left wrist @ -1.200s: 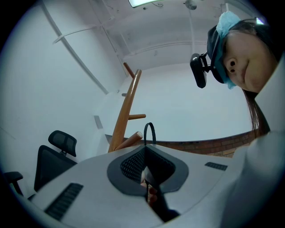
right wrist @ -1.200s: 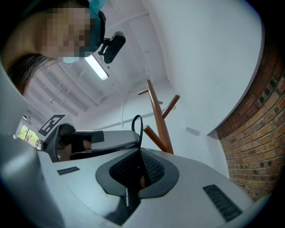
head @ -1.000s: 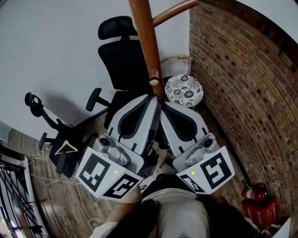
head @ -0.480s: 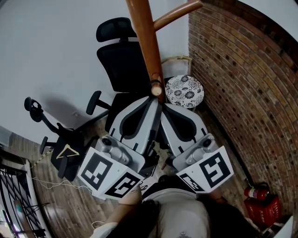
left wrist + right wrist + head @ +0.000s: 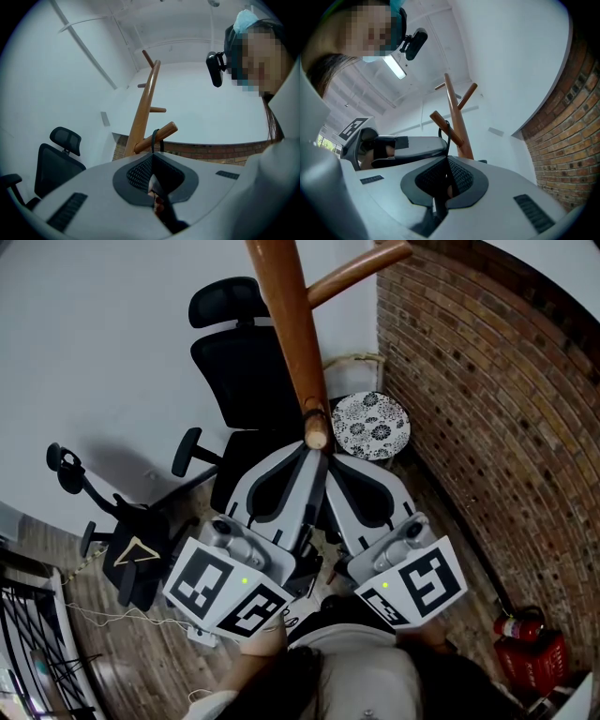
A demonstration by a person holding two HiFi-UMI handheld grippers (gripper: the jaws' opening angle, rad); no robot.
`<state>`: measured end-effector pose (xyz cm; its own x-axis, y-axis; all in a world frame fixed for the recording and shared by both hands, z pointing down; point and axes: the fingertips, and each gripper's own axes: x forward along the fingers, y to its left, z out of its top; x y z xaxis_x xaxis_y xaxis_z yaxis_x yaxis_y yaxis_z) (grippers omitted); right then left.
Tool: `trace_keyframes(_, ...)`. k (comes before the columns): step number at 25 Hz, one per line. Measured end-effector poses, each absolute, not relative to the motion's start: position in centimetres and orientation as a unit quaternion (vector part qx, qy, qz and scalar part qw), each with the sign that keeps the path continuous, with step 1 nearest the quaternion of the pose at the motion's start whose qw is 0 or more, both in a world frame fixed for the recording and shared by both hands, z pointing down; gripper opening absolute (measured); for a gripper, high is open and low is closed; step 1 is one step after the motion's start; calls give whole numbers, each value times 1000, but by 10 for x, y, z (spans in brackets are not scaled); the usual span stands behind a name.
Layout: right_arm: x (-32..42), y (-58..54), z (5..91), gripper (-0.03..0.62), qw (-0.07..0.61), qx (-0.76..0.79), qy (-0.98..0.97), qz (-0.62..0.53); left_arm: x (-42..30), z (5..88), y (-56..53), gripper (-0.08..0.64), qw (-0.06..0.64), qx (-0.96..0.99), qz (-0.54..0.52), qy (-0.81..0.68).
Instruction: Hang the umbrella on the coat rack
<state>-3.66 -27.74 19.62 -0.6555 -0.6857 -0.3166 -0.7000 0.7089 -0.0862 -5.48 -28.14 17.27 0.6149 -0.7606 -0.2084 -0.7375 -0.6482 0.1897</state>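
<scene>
To your right runs a brick wall [image 5: 469,427], meeting a white wall [image 5: 94,352] at the corner ahead. The wooden coat rack [image 5: 291,324] stands in that corner, directly in front of you. A black office chair [image 5: 234,362] sits just behind its pole. A round floral-topped stool [image 5: 370,425] stands beside the pole, against the bricks. Lower right, a red fire extinguisher [image 5: 520,626] sits at the foot of the brick wall. Off to your left a wooden hanger [image 5: 137,549] lies on a second dark chair.

Your left gripper [image 5: 307,451] and right gripper [image 5: 328,454] meet tip to tip just under the pole. Each is pinched shut on the umbrella's thin black strap loop [image 5: 152,141], which passes over a slanted peg [image 5: 169,129]. The rest of the umbrella is hidden beneath the grippers.
</scene>
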Motion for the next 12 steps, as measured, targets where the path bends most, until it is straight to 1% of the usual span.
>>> trace_keyframes(12, -40, -288, 208, 38, 159, -384, 909, 9, -58, 185, -293, 8, 59, 897, -133, -417)
